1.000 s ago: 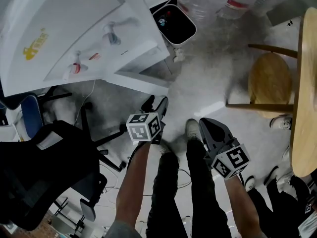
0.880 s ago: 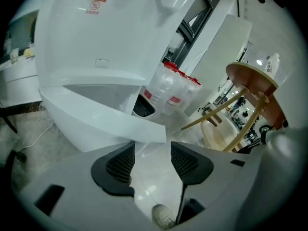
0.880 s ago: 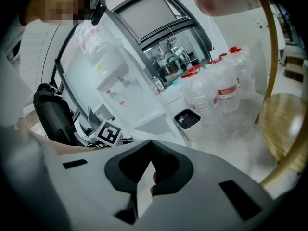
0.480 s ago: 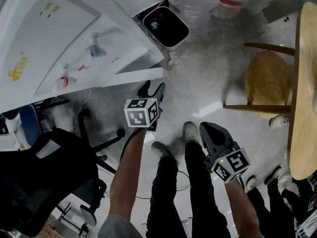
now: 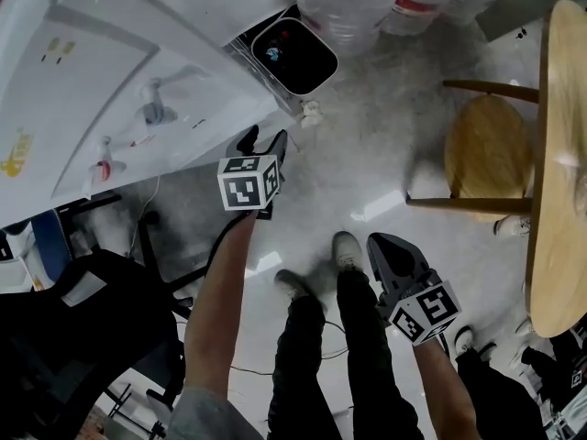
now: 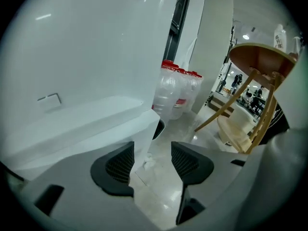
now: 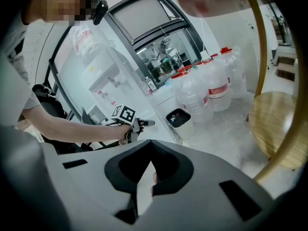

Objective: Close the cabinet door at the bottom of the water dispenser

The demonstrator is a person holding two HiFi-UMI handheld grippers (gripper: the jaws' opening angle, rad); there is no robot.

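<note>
Left claw [image 6: 153,159] is held apart at the cabinet door [image 6: 108,124], low on the water dispenser [image 5: 110,71]; right claw [image 7: 150,171] is pressed together, empty. Light, stiff panel, judged best pushed near its free edge.

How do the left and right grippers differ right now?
The left gripper has its jaws apart; the right gripper has them together. The left gripper reaches forward to a corner of the water dispenser; the right gripper hangs back beside the person's legs, away from it. Neither grips anything.
</note>
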